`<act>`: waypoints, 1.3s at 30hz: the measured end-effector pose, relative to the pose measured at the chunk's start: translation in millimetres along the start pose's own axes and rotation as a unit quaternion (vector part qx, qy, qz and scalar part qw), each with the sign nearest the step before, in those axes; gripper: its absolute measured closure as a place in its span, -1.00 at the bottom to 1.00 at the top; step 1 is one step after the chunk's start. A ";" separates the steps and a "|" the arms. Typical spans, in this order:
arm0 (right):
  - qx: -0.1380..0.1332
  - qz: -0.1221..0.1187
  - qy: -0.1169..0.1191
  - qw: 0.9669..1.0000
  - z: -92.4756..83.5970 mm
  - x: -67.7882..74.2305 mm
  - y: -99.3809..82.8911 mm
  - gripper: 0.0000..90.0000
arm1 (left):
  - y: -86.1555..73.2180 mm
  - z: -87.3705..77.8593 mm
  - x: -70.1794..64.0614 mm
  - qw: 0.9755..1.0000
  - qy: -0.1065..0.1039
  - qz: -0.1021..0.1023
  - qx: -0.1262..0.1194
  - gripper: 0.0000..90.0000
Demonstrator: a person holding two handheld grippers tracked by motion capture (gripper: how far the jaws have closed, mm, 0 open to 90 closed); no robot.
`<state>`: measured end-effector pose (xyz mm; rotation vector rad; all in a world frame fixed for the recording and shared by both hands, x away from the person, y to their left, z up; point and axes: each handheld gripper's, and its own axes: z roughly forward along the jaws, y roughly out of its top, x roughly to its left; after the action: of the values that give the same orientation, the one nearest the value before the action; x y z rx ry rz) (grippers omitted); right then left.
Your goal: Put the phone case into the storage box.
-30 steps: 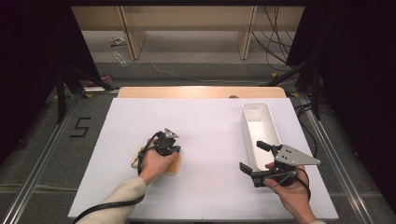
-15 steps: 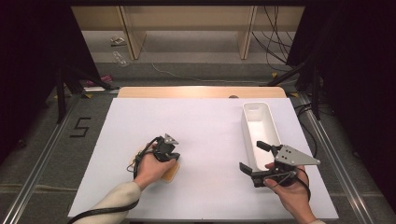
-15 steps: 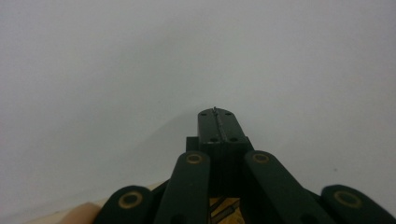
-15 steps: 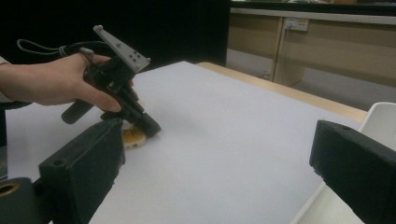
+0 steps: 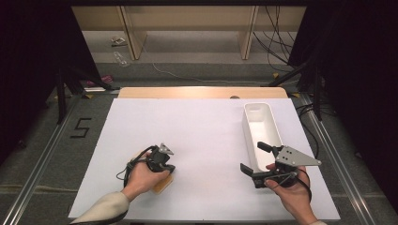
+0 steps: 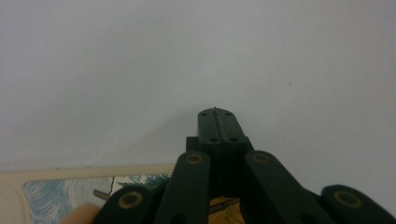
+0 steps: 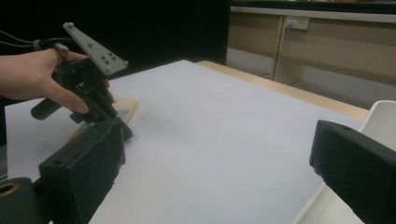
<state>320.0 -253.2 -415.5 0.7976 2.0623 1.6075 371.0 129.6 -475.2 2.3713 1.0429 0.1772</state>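
Observation:
My left gripper (image 5: 165,165) is shut; in the left gripper view its jaws (image 6: 217,127) meet over the white table with nothing seen between them. Under that hand lies a flat board (image 5: 162,184) with a pale wooden border and a blue and yellow picture (image 6: 65,192); a fingertip rests at its edge. My right gripper (image 5: 254,158) stands open at the near left corner of a long white tray (image 5: 261,123), holding nothing. From the right gripper view (image 7: 219,163) the left gripper (image 7: 116,123) points down by the board (image 7: 125,110).
The white table sheet (image 5: 206,136) ends in a wooden strip (image 5: 202,92) at the far side. Metal rails run along both sides of the table. Cables lie on the floor at the far right. The tray (image 7: 385,116) looks empty.
The left hand and its gripper have shifted toward the near edge of the table, and the board under it lies nearer too. The right gripper has not moved.

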 end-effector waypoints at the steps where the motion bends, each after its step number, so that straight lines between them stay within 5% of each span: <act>1: 0.000 0.000 0.000 1.000 0.1 0.1 0.0 -0.91 | -2.4 -1.8 0.0 1.000 -0.002 -0.001 0.003 1.00; 22: 0.003 -0.002 0.001 1.000 2.2 1.4 -1.2 -0.91 | -41.6 -32.8 13.1 0.998 -0.009 -0.016 0.052 1.00; 39: 0.006 -0.002 0.002 1.000 3.4 2.3 -1.4 -0.91 | -62.3 -47.7 26.9 0.997 -0.005 -0.037 0.062 1.00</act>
<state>320.1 -249.4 -417.7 0.7948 2.0767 1.5968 333.9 203.6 -470.0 2.4362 1.1675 0.0754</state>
